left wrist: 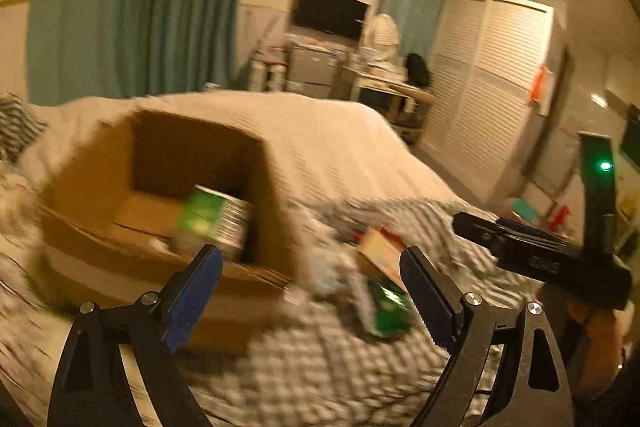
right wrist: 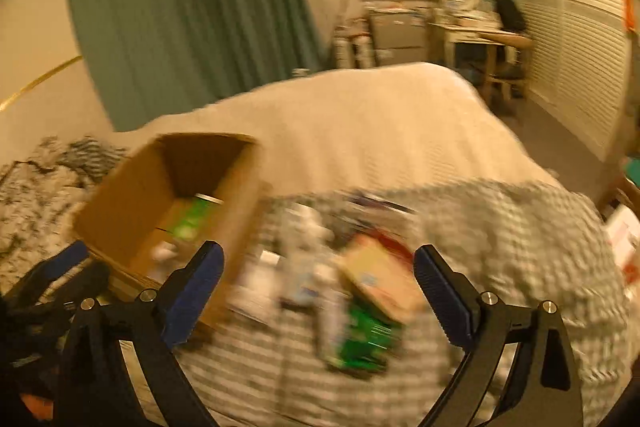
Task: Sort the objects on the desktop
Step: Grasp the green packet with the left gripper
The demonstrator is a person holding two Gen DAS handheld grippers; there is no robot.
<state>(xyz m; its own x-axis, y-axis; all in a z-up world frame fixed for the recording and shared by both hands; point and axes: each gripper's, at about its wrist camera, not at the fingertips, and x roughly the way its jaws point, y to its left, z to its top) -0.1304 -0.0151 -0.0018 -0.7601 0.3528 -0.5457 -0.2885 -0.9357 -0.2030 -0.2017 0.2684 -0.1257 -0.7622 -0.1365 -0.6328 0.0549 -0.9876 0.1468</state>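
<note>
Both my claws, left gripper (left wrist: 312, 287) and right gripper (right wrist: 318, 291), gaped empty; I judged the green packet (right wrist: 366, 337), lower centre, needed a slow, square approach.

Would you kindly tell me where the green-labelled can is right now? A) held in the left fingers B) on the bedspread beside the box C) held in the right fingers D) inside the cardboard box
D: the green-labelled can sits inside the open cardboard box, and no fingers grip it.

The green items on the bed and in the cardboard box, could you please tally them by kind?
Green-labelled can, in the cardboard box: 1
Green packet, on the checked bedcover: 1
Total: 2
</note>
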